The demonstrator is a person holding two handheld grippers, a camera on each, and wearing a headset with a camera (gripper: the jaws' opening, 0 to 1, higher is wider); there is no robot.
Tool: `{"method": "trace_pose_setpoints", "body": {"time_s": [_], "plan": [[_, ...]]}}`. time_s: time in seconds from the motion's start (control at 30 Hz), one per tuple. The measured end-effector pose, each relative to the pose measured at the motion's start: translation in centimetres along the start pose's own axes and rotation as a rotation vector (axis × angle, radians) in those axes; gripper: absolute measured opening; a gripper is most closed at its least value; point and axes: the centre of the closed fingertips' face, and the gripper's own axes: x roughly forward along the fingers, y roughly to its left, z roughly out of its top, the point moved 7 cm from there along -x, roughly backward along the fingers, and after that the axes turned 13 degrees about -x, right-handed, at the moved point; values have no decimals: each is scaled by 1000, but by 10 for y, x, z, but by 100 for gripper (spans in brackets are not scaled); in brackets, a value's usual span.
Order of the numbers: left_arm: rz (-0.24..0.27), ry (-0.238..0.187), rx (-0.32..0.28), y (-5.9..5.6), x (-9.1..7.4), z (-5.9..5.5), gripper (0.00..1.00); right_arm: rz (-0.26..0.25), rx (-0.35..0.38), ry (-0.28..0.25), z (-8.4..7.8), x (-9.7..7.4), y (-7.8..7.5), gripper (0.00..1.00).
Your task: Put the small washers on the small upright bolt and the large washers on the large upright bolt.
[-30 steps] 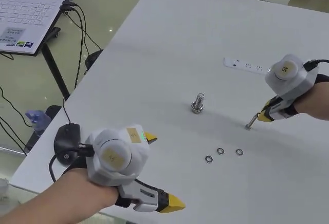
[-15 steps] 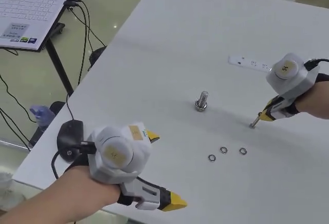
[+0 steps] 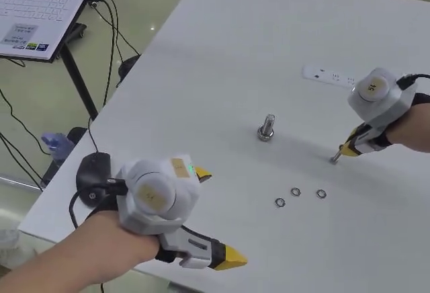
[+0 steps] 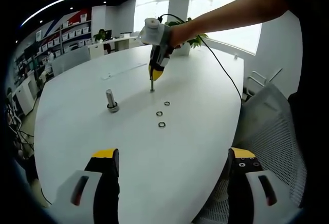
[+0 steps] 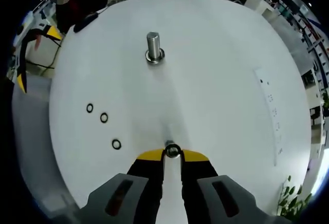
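Observation:
The large upright bolt (image 3: 267, 128) (image 4: 111, 102) (image 5: 153, 47) stands mid-table with a washer at its base. Three small washers (image 3: 295, 191) (image 4: 159, 113) (image 5: 104, 117) lie loose in a short row nearer me. My right gripper (image 3: 342, 152) (image 5: 172, 154) points down, shut on the small bolt (image 3: 334, 158) (image 4: 152, 85) (image 5: 172, 150), which stands on the table to the right of the washers. My left gripper (image 3: 216, 216) (image 4: 173, 154) is open and holds nothing, hovering at the table's near left edge, well short of the washers.
A white power strip (image 3: 329, 76) lies at the back right. A black mouse (image 3: 91, 175) sits by the table's left edge (image 3: 101, 115). Off the table to the left are a laptop (image 3: 33, 11) on a stand and hanging cables.
The head camera has shifted a little; both grippers, the bolts and the washers stay where they were.

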Motion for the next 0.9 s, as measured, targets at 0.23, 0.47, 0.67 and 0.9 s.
{"method": "trace_pose_setpoints", "body": {"time_s": [0.23, 0.47, 0.67, 0.9], "plan": [[-4, 11, -11, -1, 2, -2, 87, 9, 1, 8, -3, 9, 1, 13], [-5, 18, -13, -1, 2, -5, 86, 13, -7, 16, -2, 21, 2, 13], [-3, 26, -18, 0, 0, -9, 85, 22, -13, 25, -2, 29, 4, 13], [-5, 33, -24, 1, 2, -12, 85, 29, -17, 33, -2, 39, 6, 13]]}}
